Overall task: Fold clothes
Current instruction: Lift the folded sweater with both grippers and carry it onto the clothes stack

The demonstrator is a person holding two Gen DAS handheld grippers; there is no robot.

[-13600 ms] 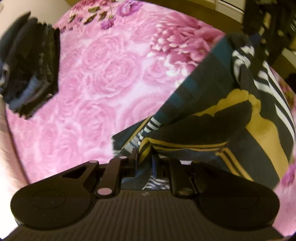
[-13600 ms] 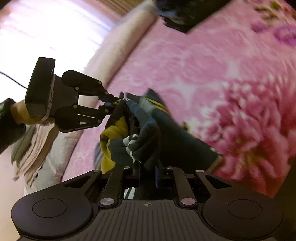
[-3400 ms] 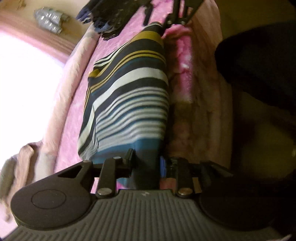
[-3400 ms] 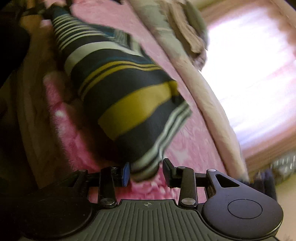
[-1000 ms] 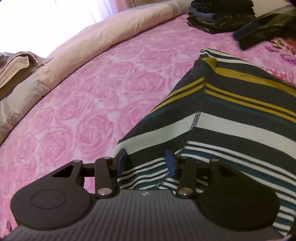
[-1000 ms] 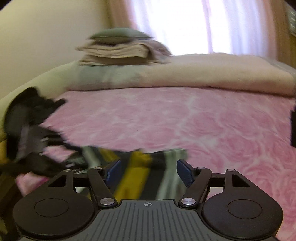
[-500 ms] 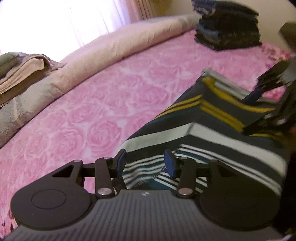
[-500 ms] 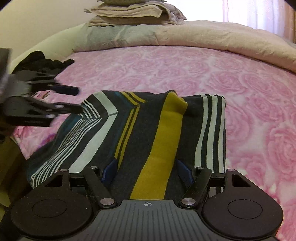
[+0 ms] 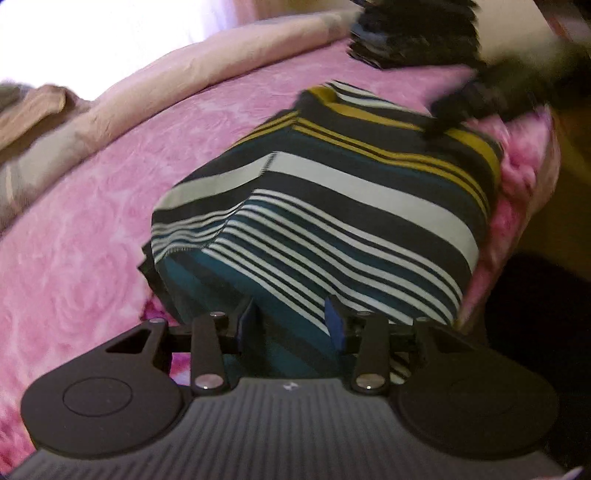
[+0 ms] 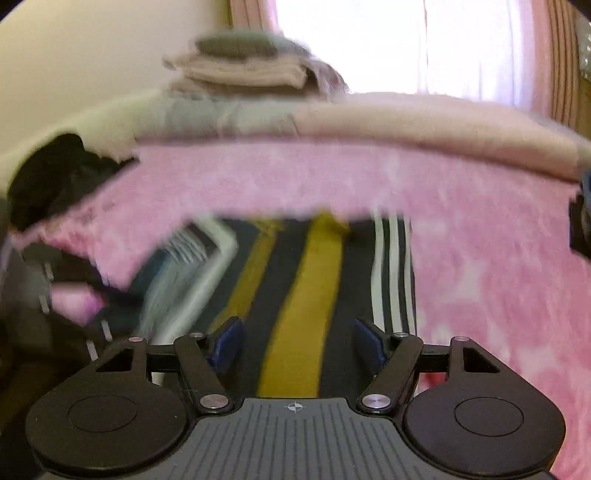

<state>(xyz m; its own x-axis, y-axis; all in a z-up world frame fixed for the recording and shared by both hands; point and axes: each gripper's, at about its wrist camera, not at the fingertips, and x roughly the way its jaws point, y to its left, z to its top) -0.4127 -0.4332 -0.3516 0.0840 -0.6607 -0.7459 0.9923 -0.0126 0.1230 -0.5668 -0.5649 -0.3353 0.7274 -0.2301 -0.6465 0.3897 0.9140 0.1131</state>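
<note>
Striped garment (image 9: 332, 206), banded in navy, white, teal and mustard, lies on the pink rose-patterned bedspread (image 9: 74, 258) near the bed's front edge, already doubled into a compact panel with one layer lapped over another along a stitched hem. Left gripper (image 9: 291, 321) stands over the teal end of the panel with its blue pads parted; cloth shows between and below them, but they are not pinched on it. Right gripper (image 10: 297, 341) likewise has its jaws spread wide above the mustard stripe at the opposite end, grasping nothing. Compared with the view of a few seconds ago, when both tools had the cloth clamped and stretched in the air, the garment is now set down and both grips are let go. Over the last half second the right tool has drawn back from the panel, and both current views are smeared by motion, so the exact clearance from the fabric cannot be told. Judgement: the lengthwise fold is laid, and the next step is probably a cross fold or a transfer. A dark stack of folded clothes (image 9: 410, 33) sits farther along the bed. A loose dark heap (image 10: 55, 173) lies at the far left in the right wrist view, with beige bedding (image 10: 406, 122) rolled along the back.
</note>
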